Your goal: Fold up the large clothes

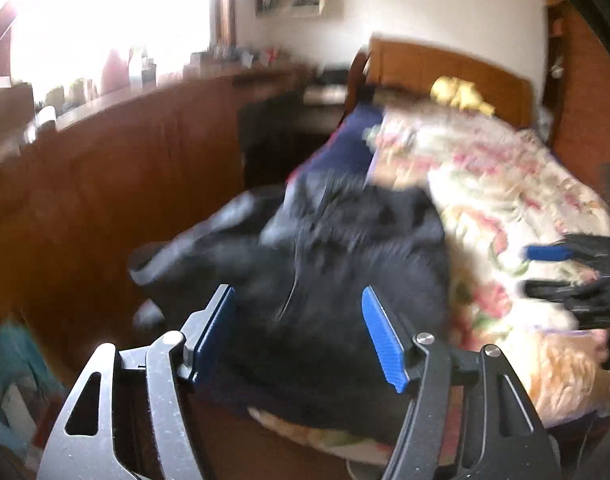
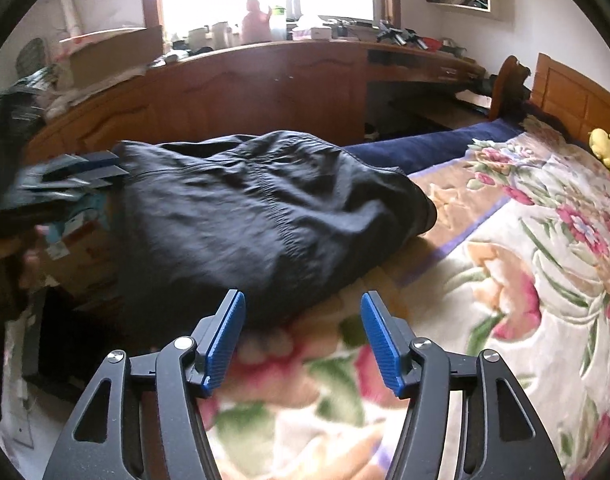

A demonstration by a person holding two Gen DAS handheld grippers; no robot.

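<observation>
A large black jacket (image 1: 337, 248) lies crumpled on the near left corner of the bed; it also shows in the right wrist view (image 2: 265, 208). My left gripper (image 1: 299, 332) is open and empty, above the jacket's near part. My right gripper (image 2: 303, 336) is open and empty, over the blanket just short of the jacket's near edge. The right gripper also shows at the right edge of the left wrist view (image 1: 561, 272), open. The left gripper shows blurred at the left of the right wrist view (image 2: 77, 176), next to the jacket's far end.
The bed carries a floral blanket (image 2: 505, 280) over a dark blue sheet (image 2: 425, 148). A wooden headboard (image 2: 577, 96) and a yellow soft toy (image 2: 607, 148) are at the far right. A long wooden cabinet (image 2: 245, 84) with clutter runs along the left, close to the bed.
</observation>
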